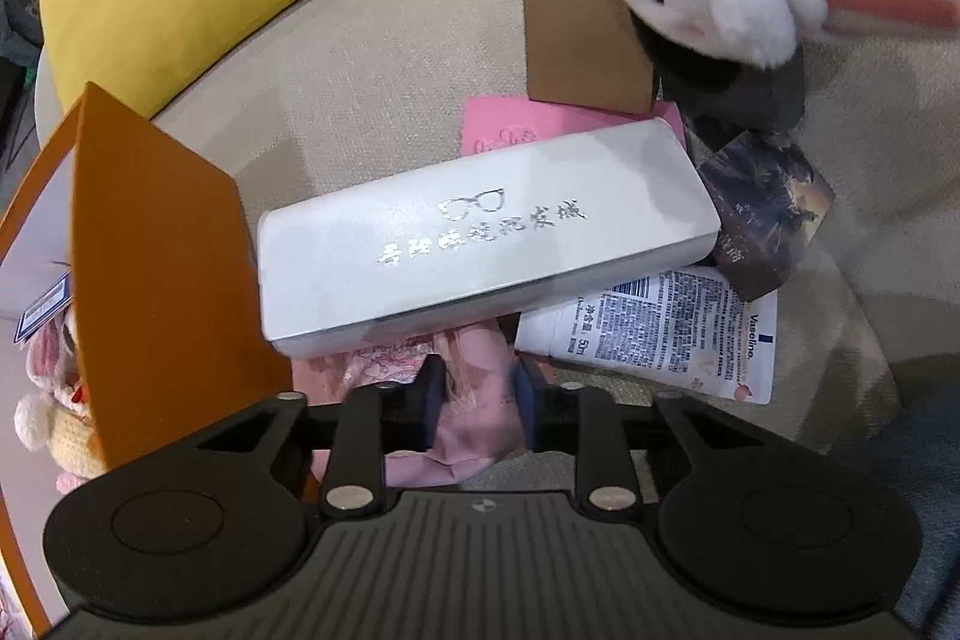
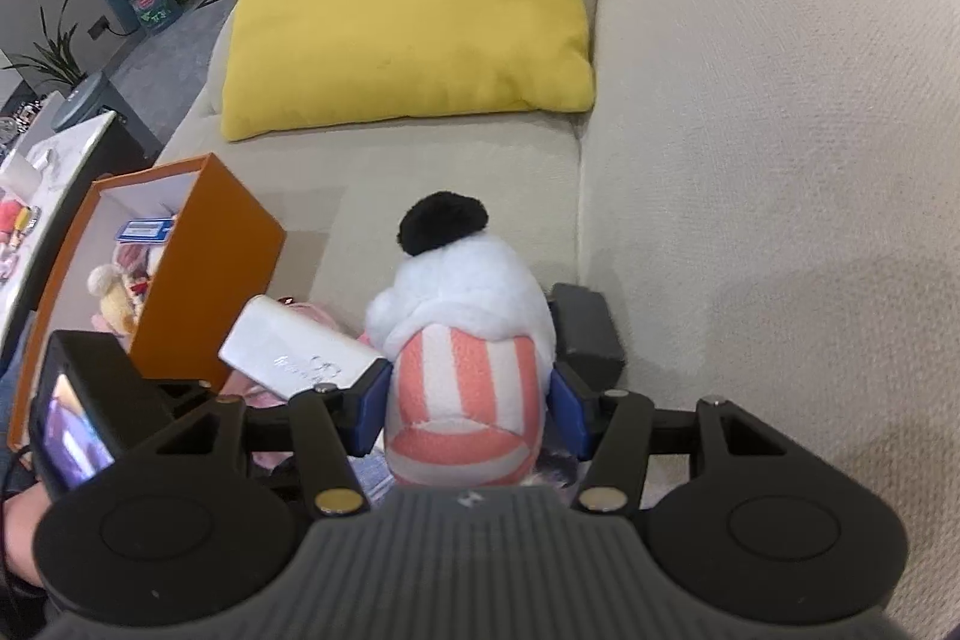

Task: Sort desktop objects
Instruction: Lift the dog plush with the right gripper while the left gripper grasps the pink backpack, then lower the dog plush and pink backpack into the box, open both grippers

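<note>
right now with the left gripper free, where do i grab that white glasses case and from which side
Grip the white rectangular glasses case across its short width near the middle, jaws on its two long edges. It lies flat on top of the pink cloth and papers, angled, with its near long edge facing the left gripper, so come from above and turn the wrist to match its slant. The orange box crowds its left end.
</note>
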The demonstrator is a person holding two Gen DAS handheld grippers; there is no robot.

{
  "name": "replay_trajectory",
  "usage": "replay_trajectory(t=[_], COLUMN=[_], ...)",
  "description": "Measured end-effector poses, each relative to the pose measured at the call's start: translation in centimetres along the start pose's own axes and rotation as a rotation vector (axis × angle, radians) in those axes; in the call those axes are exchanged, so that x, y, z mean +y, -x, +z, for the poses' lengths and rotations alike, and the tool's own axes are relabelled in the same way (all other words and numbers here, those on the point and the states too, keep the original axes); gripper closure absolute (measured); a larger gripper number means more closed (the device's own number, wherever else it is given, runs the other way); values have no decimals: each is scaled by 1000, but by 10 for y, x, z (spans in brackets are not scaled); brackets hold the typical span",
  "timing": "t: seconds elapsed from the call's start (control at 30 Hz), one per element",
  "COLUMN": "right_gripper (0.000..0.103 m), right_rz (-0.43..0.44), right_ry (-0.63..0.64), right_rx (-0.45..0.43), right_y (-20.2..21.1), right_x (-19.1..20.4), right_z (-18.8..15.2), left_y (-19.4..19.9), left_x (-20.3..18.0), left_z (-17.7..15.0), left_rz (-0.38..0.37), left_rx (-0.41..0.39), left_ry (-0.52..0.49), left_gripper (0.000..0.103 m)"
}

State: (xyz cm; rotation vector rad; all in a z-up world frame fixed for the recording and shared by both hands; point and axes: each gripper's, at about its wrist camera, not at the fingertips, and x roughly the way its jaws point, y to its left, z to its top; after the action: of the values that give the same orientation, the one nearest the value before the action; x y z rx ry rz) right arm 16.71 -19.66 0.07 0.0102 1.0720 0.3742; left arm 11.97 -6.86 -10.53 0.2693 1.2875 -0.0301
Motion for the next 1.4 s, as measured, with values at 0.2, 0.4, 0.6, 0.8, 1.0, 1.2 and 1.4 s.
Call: replay_trajectory(t=[0.2,0.4,0.6,0.8,1.0,1.2,1.4], right_gripper=[45,45,45,45,45,45,45], right_rz=[15,45,56,78,132,162,137], right_ry=[18,23,48,56,104,209,284], right_rx=[-13,18,32,7,-37,-42,-2], right_y=[10,8,9,27,49,42,7], right_x=[7,14,30,49,96,166,231], right_z=[-2,-6,-12,-10,2,19,37], left_y=[31,75,124,177,206,188,163], left_x=[16,40,65,98,139,178,212], left_z=[-4,-20,-37,-54,-78,-103,-126], left_rz=[-106,-243,-317,-302,-252,-224,-253], left_rx=[-19,-82,-187,-345,-453,-444,-422], left_ry=[29,98,161,204,276,365,439], left_gripper=[85,87,87,87,87,87,87])
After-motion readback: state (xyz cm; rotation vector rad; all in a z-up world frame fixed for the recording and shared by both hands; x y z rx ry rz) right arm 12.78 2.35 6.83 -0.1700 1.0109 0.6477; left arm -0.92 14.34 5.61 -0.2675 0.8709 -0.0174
